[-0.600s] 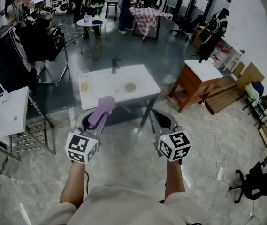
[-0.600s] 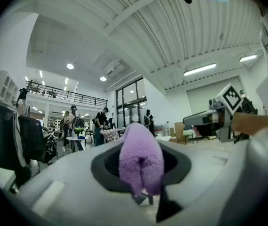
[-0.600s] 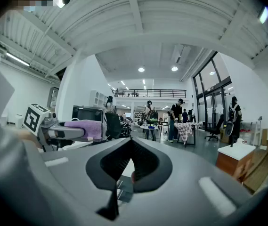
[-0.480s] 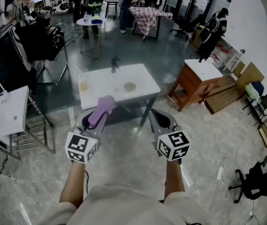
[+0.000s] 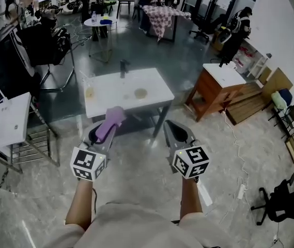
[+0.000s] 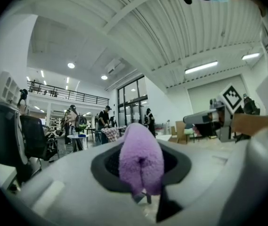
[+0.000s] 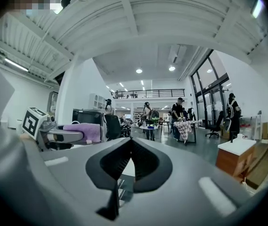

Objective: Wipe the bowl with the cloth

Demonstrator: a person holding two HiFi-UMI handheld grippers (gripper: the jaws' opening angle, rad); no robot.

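Level, left gripper (image 5: 104, 132) clamps purple cloth (image 5: 111, 119); marker cube (image 5: 88, 163) behind.

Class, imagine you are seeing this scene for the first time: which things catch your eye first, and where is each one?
The purple cloth stands out most, pinched in the left gripper and sticking out ahead of it. Beside it the right gripper is shut with nothing in it. Beyond both stands a white table in a busy hall, with a few small things on top.
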